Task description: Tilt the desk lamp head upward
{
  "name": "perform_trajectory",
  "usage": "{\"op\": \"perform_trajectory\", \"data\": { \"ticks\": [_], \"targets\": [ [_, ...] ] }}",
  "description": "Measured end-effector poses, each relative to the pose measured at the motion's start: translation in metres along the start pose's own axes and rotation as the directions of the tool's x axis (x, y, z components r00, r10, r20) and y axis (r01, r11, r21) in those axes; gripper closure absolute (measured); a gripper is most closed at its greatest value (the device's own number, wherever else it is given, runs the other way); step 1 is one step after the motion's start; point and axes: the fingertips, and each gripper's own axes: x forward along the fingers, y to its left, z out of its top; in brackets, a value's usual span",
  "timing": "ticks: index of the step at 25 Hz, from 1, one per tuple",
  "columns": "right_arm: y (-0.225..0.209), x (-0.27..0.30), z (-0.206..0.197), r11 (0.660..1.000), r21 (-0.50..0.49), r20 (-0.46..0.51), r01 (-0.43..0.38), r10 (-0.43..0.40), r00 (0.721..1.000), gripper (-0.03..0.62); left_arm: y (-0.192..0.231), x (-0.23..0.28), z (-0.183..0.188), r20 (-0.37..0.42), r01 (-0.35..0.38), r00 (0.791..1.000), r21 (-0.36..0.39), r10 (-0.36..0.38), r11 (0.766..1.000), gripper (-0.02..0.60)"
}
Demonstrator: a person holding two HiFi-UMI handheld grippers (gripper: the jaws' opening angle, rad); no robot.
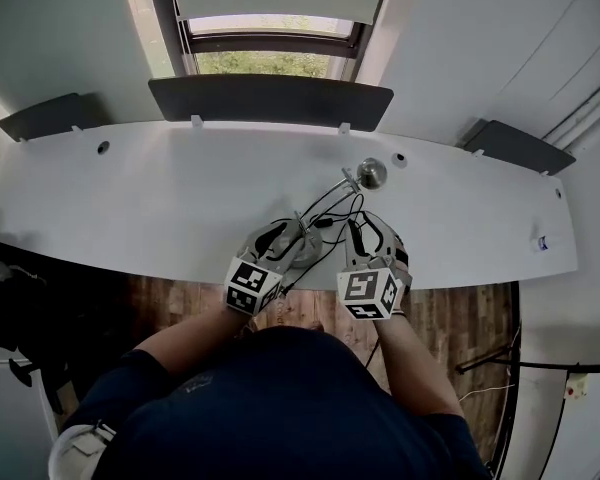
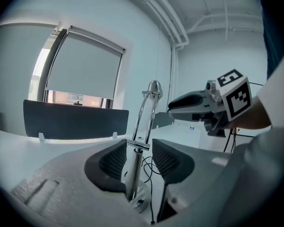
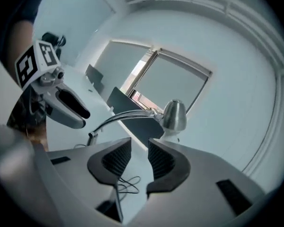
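A person wears a dark navy short-sleeved shirt [image 1: 280, 398]. The left gripper [image 2: 141, 157] and right gripper [image 3: 139, 156] each have a smooth pale grey shell and two black ribbed pads [image 2: 114, 161]. Each carries a cube [image 1: 252, 286] with black-and-white square markers at the rear.

Left gripper [image 2: 138, 151] partly hides the lamp base [image 2: 141, 200].
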Motion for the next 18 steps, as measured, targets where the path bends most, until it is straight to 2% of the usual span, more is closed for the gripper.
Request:
{"op": "perform_trajectory", "data": {
  "ticks": [3, 7, 13, 18],
  "targets": [
    [0.012, -0.003, 0.001, 0.982, 0.179, 0.045, -0.062, 0.055, 0.997, 0.523, -0.004, -0.006, 0.012, 0.021, 0.016, 1.000, -0.018, -0.015, 1.000, 0.445],
    [0.026, -0.005, 0.004, 0.909, 0.386, 0.111, -0.158, 0.124, 0.986, 0.563, -0.009, -0.014, 0.028, 0.065, 0.057, 0.996, -0.041, -0.054, 0.998, 0.487],
    [0.037, -0.015, 0.019, 0.874, 0.436, 0.174, -0.213, 0.150, 0.973, 0.580, -0.018, -0.019, 0.055, 0.106, 0.066, 0.992, -0.006, -0.065, 0.998, 0.571],
    [0.048, -0.021, 0.030, 0.855, 0.453, 0.225, -0.251, 0.163, 0.961, 0.583, -0.021, -0.020, 0.059, 0.103, 0.067, 0.993, -0.032, -0.064, 0.997, 0.575]
  ]
}}
